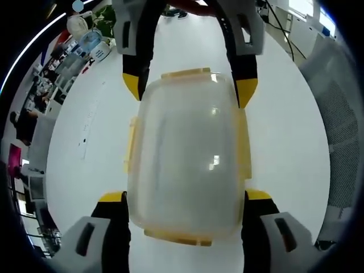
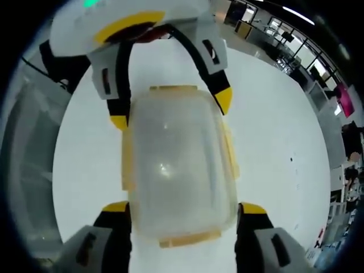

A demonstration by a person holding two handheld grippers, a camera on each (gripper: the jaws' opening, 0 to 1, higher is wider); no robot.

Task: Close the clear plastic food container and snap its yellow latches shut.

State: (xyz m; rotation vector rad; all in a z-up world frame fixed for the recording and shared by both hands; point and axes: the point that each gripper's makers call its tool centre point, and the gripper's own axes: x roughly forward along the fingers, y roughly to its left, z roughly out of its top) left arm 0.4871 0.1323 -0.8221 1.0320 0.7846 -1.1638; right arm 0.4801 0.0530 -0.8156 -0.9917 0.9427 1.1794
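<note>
1. Lighting: bright, even, from overhead; ceiling light strips (image 2: 298,16) show at the upper edge of the right gripper view.
2. Glare: small white highlights on the clear container lid (image 1: 187,159); the white worktop (image 1: 284,142) around it is near washed out.
3. Shadows: faint and soft beside the container.
4. Distortion: strong fisheye bending away from the container.
5. Focus: the container is slightly soft; the background clutter is blurred.

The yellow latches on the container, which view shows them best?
The left gripper view: yellow latches on the clear container show along all four edges. The right gripper view shows the latches too, but smaller and paler.
</note>
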